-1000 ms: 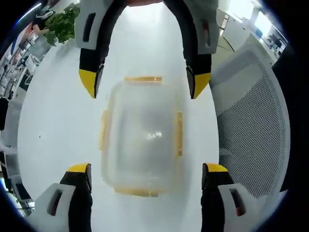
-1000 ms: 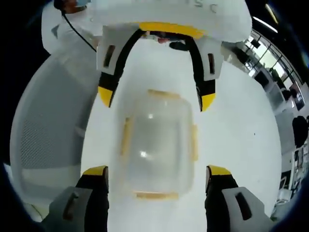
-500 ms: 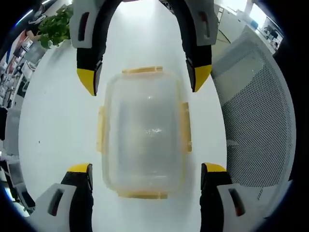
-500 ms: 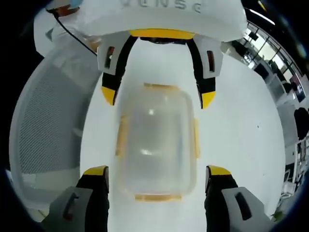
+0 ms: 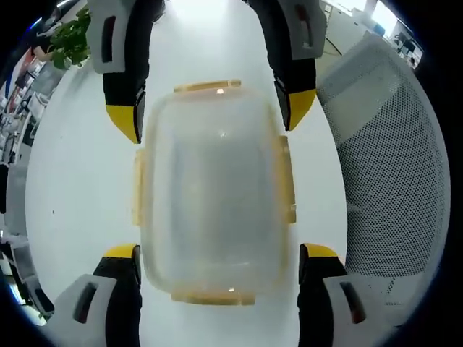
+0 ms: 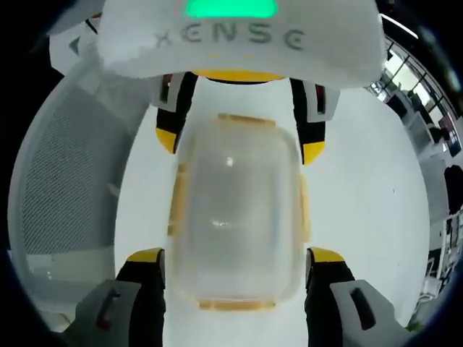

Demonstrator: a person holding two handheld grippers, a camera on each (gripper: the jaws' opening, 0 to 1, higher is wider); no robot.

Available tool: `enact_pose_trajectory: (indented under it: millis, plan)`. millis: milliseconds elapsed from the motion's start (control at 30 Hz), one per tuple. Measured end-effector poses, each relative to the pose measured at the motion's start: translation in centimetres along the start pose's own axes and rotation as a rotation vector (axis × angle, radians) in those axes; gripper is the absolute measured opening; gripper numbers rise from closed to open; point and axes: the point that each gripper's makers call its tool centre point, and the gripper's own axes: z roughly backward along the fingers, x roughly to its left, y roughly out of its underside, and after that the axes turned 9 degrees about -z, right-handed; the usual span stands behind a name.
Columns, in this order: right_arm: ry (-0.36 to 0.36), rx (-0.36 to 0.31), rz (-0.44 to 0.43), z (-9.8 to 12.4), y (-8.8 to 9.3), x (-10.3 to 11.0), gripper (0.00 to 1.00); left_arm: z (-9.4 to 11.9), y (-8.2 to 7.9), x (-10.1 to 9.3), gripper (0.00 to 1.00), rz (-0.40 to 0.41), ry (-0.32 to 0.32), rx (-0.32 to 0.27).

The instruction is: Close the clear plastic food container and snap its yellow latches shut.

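In the left gripper view the left gripper (image 5: 218,256) stands spread wide over the clear container (image 5: 215,188), lid on, which lies on the white table (image 5: 79,181) between it and the right gripper (image 5: 210,119), likewise spread; a mesh chair (image 5: 391,166) stands beside.

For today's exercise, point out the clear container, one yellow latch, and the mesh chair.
Clear container (image 5: 213,181), left gripper view: middle of its lid.
Yellow latch (image 6: 236,305), right gripper view: the near end latch.
Mesh chair (image 5: 387,144), left gripper view: its perforated back.
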Motion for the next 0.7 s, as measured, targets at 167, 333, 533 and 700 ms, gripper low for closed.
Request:
enact_pose_trajectory:
  millis: [167,333,533,700]
  plan:
    - [0.009,-0.002,0.014,-0.1,0.1,-0.4,0.78,-0.5,-0.1,0.2,0.90,-0.003,-0.017,-0.002]
    - [-0.007,-0.019,0.000,-0.2,0.1,-0.5,0.78,-0.9,-0.1,0.6,0.87,-0.047,-0.042,0.007]
    - [-0.002,-0.008,-0.011,-0.4,0.1,-0.6,0.77,-1.3,-0.3,0.8,0.88,0.025,-0.057,0.035]
    - [-0.006,-0.035,-0.029,-0.3,-0.1,-0.2,0.77,-0.8,-0.6,0.5,0.86,0.045,-0.034,0.048]
